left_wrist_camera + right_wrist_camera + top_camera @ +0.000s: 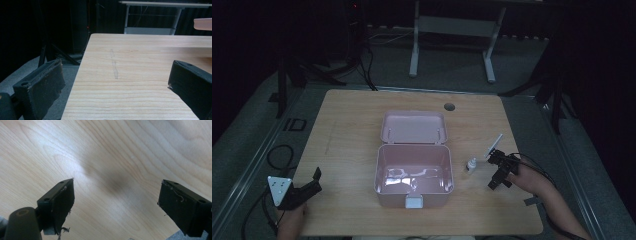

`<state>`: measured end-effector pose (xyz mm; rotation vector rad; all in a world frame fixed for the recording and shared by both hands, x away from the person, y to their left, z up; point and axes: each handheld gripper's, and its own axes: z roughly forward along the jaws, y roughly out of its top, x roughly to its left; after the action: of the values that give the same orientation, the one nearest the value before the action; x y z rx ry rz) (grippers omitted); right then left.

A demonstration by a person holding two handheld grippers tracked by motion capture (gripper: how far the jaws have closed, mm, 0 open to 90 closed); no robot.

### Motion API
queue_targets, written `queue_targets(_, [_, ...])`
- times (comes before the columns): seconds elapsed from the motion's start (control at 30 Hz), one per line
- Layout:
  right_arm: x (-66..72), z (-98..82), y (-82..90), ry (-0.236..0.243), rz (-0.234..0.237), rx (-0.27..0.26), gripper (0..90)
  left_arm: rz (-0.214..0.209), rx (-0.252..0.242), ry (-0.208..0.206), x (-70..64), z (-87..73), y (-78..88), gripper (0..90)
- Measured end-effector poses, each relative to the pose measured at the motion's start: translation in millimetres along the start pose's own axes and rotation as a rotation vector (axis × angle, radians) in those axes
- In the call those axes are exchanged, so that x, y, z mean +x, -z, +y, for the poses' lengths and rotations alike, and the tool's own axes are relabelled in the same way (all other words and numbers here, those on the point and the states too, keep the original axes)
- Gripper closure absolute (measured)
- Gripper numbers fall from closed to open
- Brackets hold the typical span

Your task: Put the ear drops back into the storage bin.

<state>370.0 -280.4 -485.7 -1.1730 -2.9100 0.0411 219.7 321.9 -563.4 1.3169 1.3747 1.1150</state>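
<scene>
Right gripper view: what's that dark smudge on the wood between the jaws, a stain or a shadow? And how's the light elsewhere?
Right gripper view: soft-edged, likely a shadow on the table. High view: dim, glare on the pink box floor. Left gripper view: table bright, room behind dark.

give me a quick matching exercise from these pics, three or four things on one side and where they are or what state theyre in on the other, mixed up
Things:
1. pink box
2. small white bottle
3. left gripper
4. right gripper

Places or states:
A. near the table's front left corner, open
B. mid-table, lid open
C. standing just right of the box
D. right of the bottle, open over bare wood

Pairs: 1-B, 2-C, 3-A, 4-D
</scene>
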Motion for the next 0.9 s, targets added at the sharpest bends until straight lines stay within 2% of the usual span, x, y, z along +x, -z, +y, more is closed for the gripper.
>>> queue_targets(0.1, [1.7,5.7,0.3,0.016,0.005,-0.001,13.5,-0.001,0.000,0.000,0.0,0.0,0.0,0.5])
queue_targets(0.33, [3.1,21.5,1.3,0.015,0.020,-0.003,13.5,-0.002,0.000,0.000,0.1,0.0,-0.1,0.5])
queue_targets(0.63, [8.2,44.2,2.9,0.040,0.031,0.000,14.5,-0.004,0.000,0.002,0.3,0.0,0.0,0.5])
queue_targets(0.9, [8.8,63.6,3.8,0.019,0.048,-0.017,13.2,-0.006,-0.001,0.002,0.4,0.0,-0.1,0.5])
